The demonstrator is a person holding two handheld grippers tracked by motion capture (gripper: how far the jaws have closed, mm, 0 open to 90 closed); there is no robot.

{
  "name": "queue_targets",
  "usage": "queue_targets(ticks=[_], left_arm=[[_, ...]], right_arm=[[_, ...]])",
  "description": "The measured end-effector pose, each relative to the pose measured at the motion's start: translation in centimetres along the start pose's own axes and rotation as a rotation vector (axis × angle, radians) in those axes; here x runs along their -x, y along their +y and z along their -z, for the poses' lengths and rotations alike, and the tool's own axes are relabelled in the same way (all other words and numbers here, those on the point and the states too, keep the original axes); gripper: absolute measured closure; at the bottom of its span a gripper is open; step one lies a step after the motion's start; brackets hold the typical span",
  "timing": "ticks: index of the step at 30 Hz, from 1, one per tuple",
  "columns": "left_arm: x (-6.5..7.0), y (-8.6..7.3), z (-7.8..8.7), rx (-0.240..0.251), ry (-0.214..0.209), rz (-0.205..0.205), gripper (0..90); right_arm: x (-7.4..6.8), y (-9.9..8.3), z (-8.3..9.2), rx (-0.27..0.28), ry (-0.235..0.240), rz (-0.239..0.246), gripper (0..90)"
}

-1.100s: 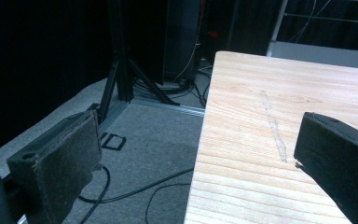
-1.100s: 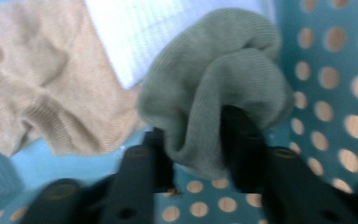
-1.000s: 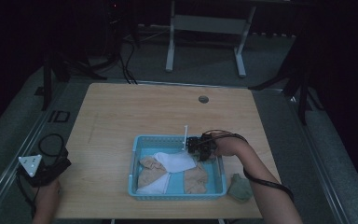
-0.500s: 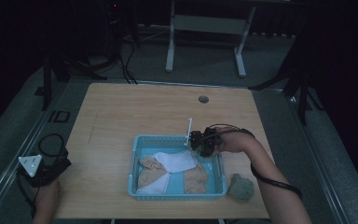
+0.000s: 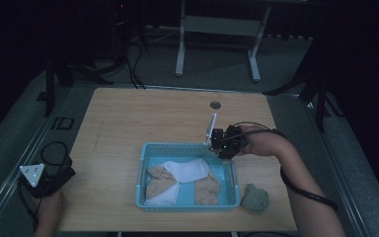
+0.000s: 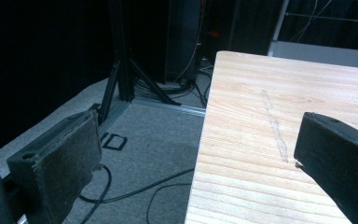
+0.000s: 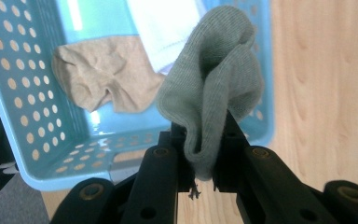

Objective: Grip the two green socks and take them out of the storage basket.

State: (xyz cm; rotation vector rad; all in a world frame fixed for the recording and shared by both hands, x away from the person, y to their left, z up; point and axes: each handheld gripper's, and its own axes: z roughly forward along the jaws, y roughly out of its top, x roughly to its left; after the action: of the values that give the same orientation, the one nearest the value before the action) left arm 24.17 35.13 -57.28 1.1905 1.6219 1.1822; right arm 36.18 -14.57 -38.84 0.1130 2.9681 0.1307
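My left tool (image 5: pixel 42 178) sits at the counter's (image 5: pixel 128 123) near left corner, its jaws wide apart with nothing between them. To its right is a blue basket (image 5: pixel 143 170) with tan and white socks (image 5: pixel 187 170). My right tool (image 7: pixel 204 154) is above the basket's far right corner, squeezed tight on a grey-green sock (image 7: pixel 214 88). Another grey-green sock (image 5: pixel 254 197) lies behind my right tool.

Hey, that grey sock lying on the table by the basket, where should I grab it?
Pinch the raised middle of the sock from straight above. It lies bunched in a lump beside the basket, so a top fold probably gives the jaws most to bite.
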Motion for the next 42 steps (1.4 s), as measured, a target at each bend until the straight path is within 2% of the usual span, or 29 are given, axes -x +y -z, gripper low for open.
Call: queue_targets(ticks=[7, 14, 22, 28, 33, 39, 42], left_arm=[[0.0, 0.0, 0.0, 0.0, 0.0, -0.002, 0.8], [0.0, 0.0, 0.0, 0.0, 0.001, -0.002, 0.7], [0.0, 0.0, 0.0, -0.003, 0.001, -0.005, 0.7], [0.1, 0.0, 0.0, -0.001, 0.003, -0.007, 0.7], [0.1, 0.0, 0.0, -0.001, 0.005, -0.006, 0.7], [0.1, 0.0, 0.0, -0.001, 0.005, -0.006, 0.7], [0.1, 0.0, 0.0, -0.001, 0.005, -0.007, 0.7]], right_arm=[[0.5, -1.5, 1.1, 0.01, -0.013, -0.039, 81.4], [1.0, -4.2, 2.1, 0.005, -0.031, -0.101, 81.4], [1.4, -7.4, 2.6, 0.008, -0.04, -0.163, 81.4], [1.5, -9.4, 1.8, -0.003, -0.034, -0.202, 81.4], [1.8, -11.4, 0.4, -0.01, -0.025, -0.244, 81.4], [2.2, -12.4, -1.1, -0.026, -0.017, -0.263, 81.3], [2.4, -12.7, -2.6, -0.034, 0.001, -0.268, 81.3]])
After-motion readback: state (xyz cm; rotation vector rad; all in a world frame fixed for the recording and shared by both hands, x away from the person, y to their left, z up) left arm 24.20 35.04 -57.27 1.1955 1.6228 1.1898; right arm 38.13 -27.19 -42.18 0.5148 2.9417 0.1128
